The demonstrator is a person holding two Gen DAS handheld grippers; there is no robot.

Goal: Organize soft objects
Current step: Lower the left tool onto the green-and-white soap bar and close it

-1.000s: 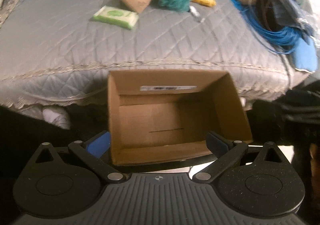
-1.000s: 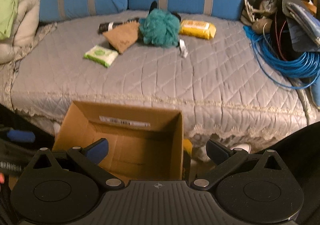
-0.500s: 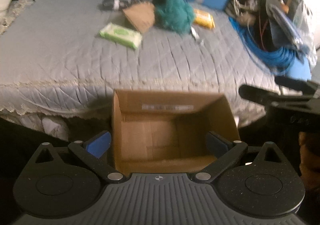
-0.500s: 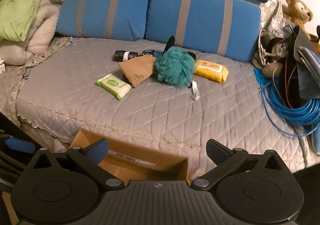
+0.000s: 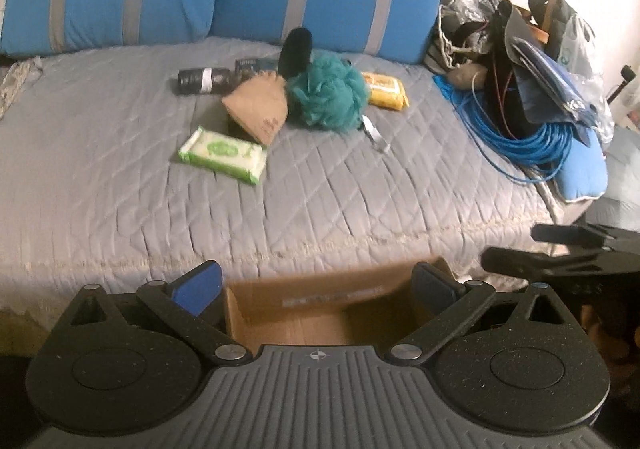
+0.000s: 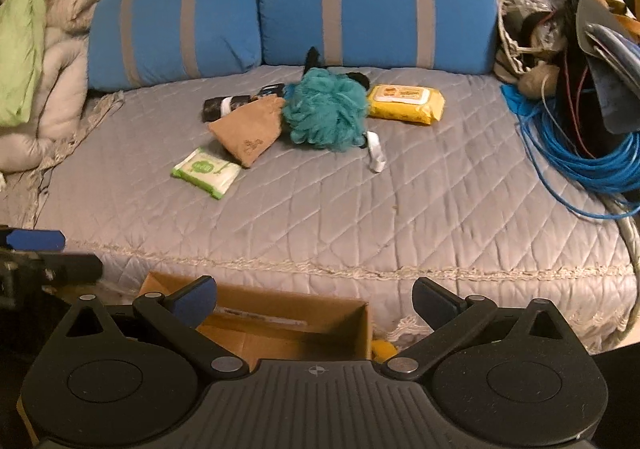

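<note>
Both grippers hang spread and empty at the near edge of a grey quilted bed, above an open cardboard box that sits on the floor against the bed's side. The left gripper frames the box's far wall between its fingers; the right gripper has the box at about 7 o'clock of its own centre line, and its dark fingers show at 3 o'clock in the left wrist view. The 5 or so small items to be sorted lie clustered well up the quilt, at roughly 12 o'clock from both grippers and just below 2 blue striped pillows. Nearest is the green-and-white wipes pack, flat, its long axis running from 10 o'clock to 4 o'clock in the left wrist view and sitting slightly left of that gripper's line (the left hand looks the likelier taker). Behind it a tan pouch points its narrow end toward 5 o'clock, touching the teal bath pouf, whose white loop trails toward 5 o'clock. The yellow wipes pack lies at 1 o'clock, long axis nearly left to right and closer to the right gripper's side. A dark roll rests at 11 o'clock. A coil of blue cable and heaped clutter occupy 2 o'clock, apart from the cluster.
</note>
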